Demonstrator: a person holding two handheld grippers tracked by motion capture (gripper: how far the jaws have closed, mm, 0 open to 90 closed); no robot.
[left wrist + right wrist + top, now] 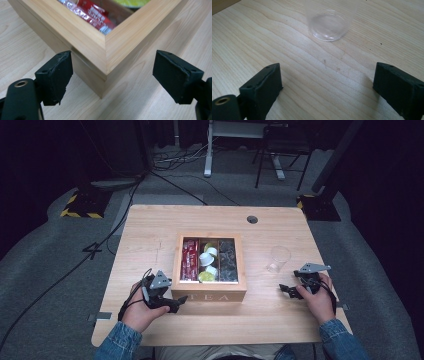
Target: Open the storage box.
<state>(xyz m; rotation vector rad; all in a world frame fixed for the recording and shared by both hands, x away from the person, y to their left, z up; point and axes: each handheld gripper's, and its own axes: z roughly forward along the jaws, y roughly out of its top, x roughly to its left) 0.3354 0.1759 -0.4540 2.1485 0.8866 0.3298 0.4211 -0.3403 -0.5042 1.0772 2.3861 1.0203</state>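
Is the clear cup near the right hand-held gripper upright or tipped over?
Upright. The clear cup stands on its base on the table, rim up in the high view; it looks empty.

Both claws gape wide and low, left claw (181, 299) angled inward, right claw (286, 289) level.

Light wooden table with rounded corners (150, 227), a round dark cable grommet (252, 219) near its far edge. Floor: grey carpet (45, 270), the room dark beyond it. Black cables (75, 265) run across the carpet from far left toward the table. Two black stand bases with yellow-black hazard striping (80, 206) flank the far corners. Behind: a white desk frame (209, 150) and a black chair frame (280, 155).
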